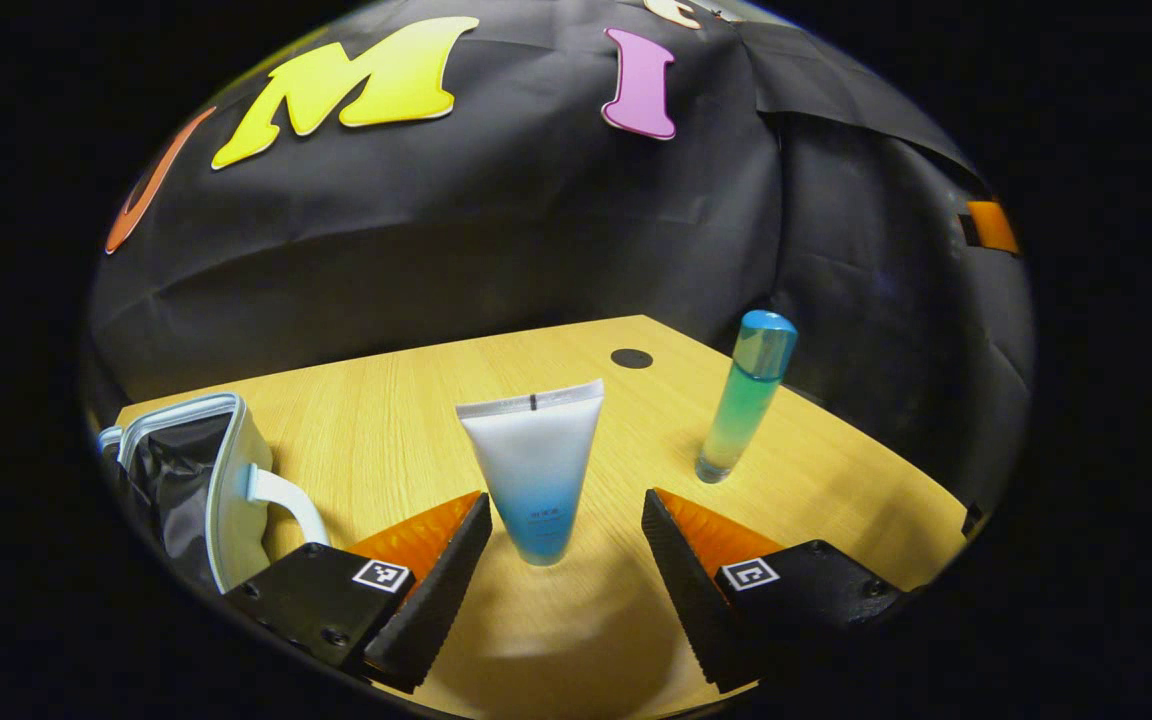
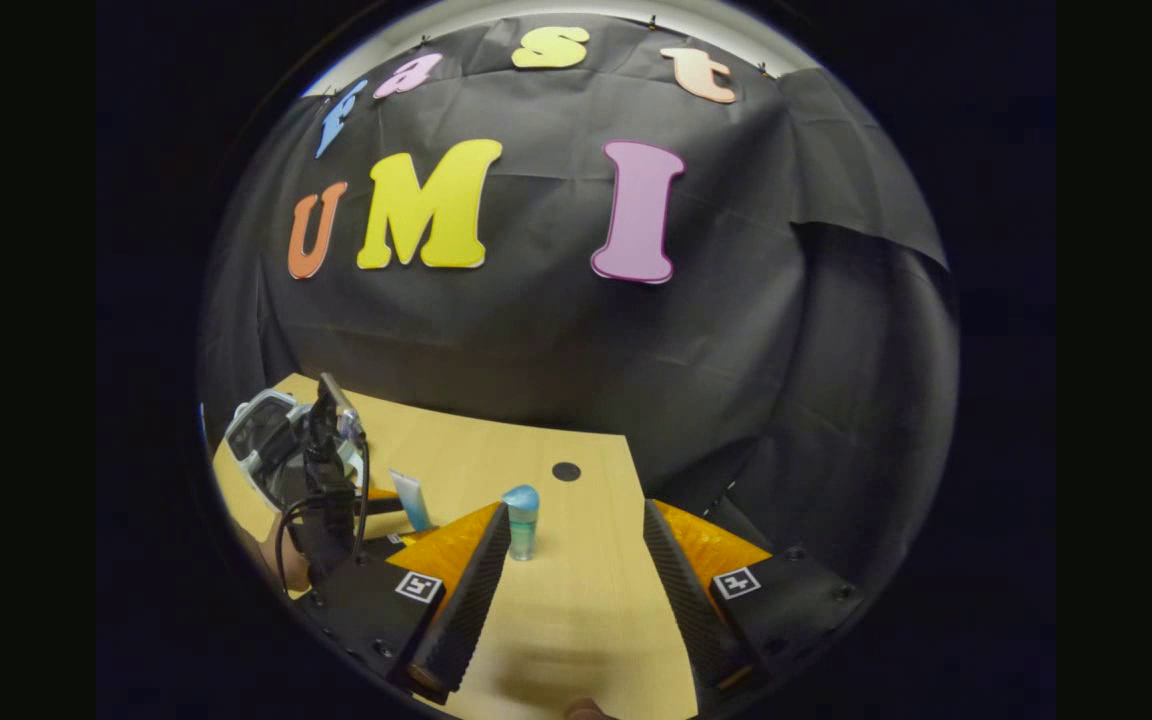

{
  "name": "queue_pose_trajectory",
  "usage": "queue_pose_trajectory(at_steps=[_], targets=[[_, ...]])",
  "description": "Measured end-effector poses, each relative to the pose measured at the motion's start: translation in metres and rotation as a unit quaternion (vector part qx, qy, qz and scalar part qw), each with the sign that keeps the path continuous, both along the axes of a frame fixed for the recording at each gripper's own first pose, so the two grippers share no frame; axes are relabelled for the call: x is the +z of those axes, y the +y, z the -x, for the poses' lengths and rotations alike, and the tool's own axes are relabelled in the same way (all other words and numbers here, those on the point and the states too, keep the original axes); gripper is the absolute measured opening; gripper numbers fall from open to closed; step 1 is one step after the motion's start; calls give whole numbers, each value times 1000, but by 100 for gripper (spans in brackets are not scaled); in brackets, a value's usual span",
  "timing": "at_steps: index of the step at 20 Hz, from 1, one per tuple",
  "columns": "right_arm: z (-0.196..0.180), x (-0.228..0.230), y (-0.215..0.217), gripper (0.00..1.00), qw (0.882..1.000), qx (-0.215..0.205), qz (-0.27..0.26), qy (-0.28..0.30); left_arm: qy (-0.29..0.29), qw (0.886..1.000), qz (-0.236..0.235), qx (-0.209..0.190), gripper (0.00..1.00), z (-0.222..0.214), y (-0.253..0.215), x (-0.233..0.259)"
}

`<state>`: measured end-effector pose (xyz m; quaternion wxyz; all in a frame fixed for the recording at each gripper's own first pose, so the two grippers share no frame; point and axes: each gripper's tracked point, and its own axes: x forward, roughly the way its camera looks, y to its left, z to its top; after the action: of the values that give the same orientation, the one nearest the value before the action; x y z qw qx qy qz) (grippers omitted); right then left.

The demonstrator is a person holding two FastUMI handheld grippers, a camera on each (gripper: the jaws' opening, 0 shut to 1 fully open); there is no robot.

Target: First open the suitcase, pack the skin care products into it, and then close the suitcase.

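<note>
While spread wide, left hand-held gripper [image 1: 566, 540] just short of upright tube [image 1: 536, 465].

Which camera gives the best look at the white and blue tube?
The left gripper view: the tube stands cap down, large and unobstructed, between the open left claw fingers. The right gripper view shows the tube small and distant, beside the other claw.

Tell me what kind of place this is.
Probably a staged recording booth, not a home: black cloth wall behind a bare wooden table, with a small open suitcase, a tube and a bottle set out as props.
</note>
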<state>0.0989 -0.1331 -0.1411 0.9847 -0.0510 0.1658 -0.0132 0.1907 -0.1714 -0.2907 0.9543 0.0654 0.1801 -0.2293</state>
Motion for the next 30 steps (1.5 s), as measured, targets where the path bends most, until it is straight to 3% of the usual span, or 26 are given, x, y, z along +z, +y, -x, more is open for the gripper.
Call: queue_pose_trajectory(at_steps=[1, 6, 7, 10, 13, 17, 20, 24, 27, 30], targets=[[3, -3, -6, 80, 1000, -5, 0, 4, 1, 1000, -9, 2, 95, -4, 0, -4], [10, -4, -21, 80, 1000, -23, -4, 7, 10, 1000, -26, 6, 64, -15, -3, -15], [12, -2, -22, 80, 1000, -24, -2, 6, 14, 1000, -24, 3, 49, -14, -4, -15], [13, 4, -18, 80, 1000, -26, 3, 2, 19, 1000, -18, 1, 46, -8, -6, -7], [17, 12, -12, 80, 1000, -30, 3, -3, 9, 1000, 14, -5, 45, 14, -9, 35], [18, 22, 8, 80, 999, -37, -13, -10, -4, 1000, 17, -13, 45, 50, 22, 86], [17, 27, 36, 80, 999, -36, -23, -14, -7, 1000, -4, -4, 45, 67, 78, 109], [21, 36, 77, 80, 998, -37, -39, -30, -8, 998, -44, 49, 45, 73, 180, 120], [20, 35, 108, 81, 998, -36, -40, -34, 33, 993, -57, 99, 45, 74, 257, 107], [17, 32, 134, 80, 998, -39, -43, -31, 106, 983, -55, 138, 45, 81, 304, 73]])
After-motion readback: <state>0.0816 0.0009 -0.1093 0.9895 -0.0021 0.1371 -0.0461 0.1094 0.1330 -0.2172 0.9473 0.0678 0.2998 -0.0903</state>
